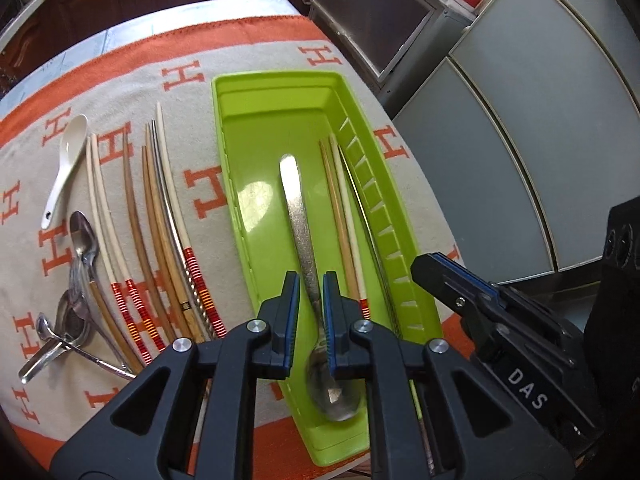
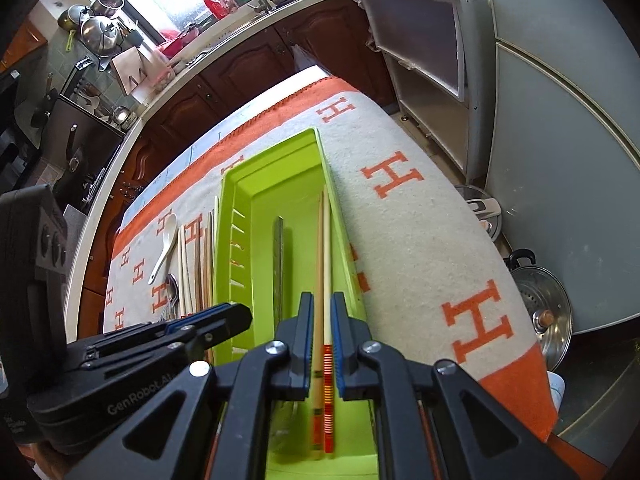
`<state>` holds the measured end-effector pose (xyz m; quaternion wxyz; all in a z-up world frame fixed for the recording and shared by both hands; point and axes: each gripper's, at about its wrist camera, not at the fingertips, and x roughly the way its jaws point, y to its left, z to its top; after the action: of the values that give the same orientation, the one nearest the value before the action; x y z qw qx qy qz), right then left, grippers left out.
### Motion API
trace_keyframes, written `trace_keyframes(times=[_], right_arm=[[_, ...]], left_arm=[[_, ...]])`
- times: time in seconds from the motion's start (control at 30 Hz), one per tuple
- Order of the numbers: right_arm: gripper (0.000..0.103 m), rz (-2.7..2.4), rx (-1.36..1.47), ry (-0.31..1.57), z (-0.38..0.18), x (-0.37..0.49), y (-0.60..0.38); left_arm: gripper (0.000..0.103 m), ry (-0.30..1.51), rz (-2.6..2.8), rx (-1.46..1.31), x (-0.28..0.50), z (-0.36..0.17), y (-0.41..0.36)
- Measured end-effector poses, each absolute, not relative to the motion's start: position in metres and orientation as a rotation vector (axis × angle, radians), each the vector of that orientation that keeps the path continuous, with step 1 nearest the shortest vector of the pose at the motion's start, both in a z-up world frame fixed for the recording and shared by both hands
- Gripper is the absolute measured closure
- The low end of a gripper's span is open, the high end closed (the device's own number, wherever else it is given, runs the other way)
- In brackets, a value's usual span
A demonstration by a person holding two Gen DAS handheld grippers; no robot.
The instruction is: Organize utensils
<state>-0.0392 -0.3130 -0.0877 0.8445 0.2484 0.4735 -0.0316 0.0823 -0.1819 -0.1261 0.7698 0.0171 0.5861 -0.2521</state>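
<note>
Sorting is partly done: a metal spoon (image 1: 304, 248) and two chopsticks (image 1: 344, 216) lie in the green tray (image 1: 256, 128), while more chopsticks (image 1: 156, 240), a white spoon (image 1: 66, 168) and metal spoons (image 1: 76, 304) wait on the cloth (image 1: 208, 200). The left gripper (image 1: 311, 320) hangs over the tray's spoon, the right gripper (image 2: 321, 344) over its chopsticks, both with jaws narrowed nearly together and gripping nothing.

The tray (image 1: 256, 128) lay on the cloth (image 1: 192, 92) at the centre of the left wrist frame, running from the top toward the bottom edge. In it, a metal spoon (image 1: 304, 248) lay lengthwise in the middle, bowl at the lower end — and two chopsticks (image 1: 344, 216) lay just right of it, along the slotted wall. Left of the tray, on the cloth, loose chopsticks (image 1: 152, 224) lay side by side, roughly parallel to it. Further left lay a ceramic spoon (image 1: 66, 164) at the upper left, and below it a heap of metal spoons (image 1: 76, 292) at the lower left. Behind the table stood cabinets (image 1: 376, 20), upper right.
</note>
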Motion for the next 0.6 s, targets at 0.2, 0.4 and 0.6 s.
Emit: trace_keyframes(times=[0.2, 0.4, 0.6], right_arm=[[0.095, -0.049, 0.512, 1.004, -0.086, -0.042, -0.305], [0.095, 0.004, 0.487, 1.015, -0.085, -0.042, -0.286], [0.095, 0.091, 0.446, 1.028, -0.082, -0.038, -0.254]], left_arm=[[0.095, 1.216, -0.517, 0.090, 0.067, -0.113, -0.162], [0.092, 1.160, -0.454, 0.136, 0.053, -0.106, -0.124], [0.092, 1.106, -0.372, 0.158, 0.042, -0.099, -0.078]])
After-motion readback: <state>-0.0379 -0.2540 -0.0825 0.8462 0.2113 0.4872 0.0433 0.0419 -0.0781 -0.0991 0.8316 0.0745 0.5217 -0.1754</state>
